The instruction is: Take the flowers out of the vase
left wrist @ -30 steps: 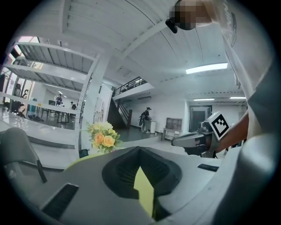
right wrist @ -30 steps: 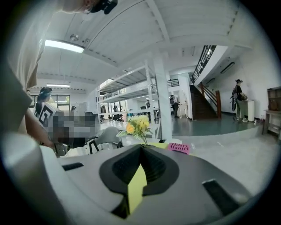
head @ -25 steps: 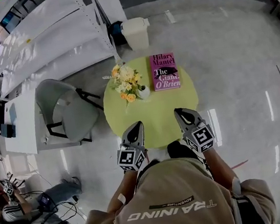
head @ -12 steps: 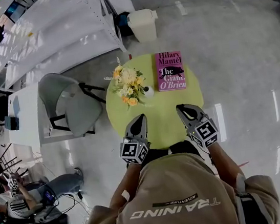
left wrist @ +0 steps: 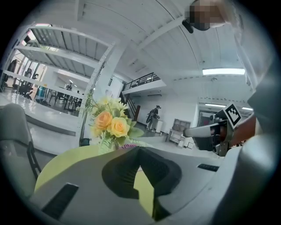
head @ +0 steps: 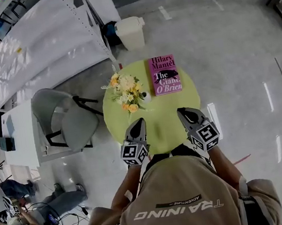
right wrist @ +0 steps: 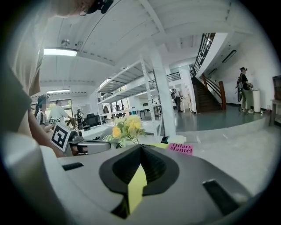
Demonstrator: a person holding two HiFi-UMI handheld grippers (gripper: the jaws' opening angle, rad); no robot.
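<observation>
Flowers (head: 126, 91): in the small white vase (head: 146, 97) on the round green table (head: 159, 133), beside a pink book (head: 165, 74).
Left gripper (head: 138, 121): jaws closed, empty, over the table's near edge.
Right gripper (head: 182, 112): jaws closed, empty.

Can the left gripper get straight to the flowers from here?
Probably yes: only bare green table lies between the left gripper and the flowers, and the book sits off to the right. Its jaws are shut, so open first.

Table (head: 158, 125) lime green; flowers (head: 126, 91) yellow, orange, white at 10 o'clock; vase (head: 145, 97) white; book (head: 165, 74) magenta, black lettering, 1 o'clock.
</observation>
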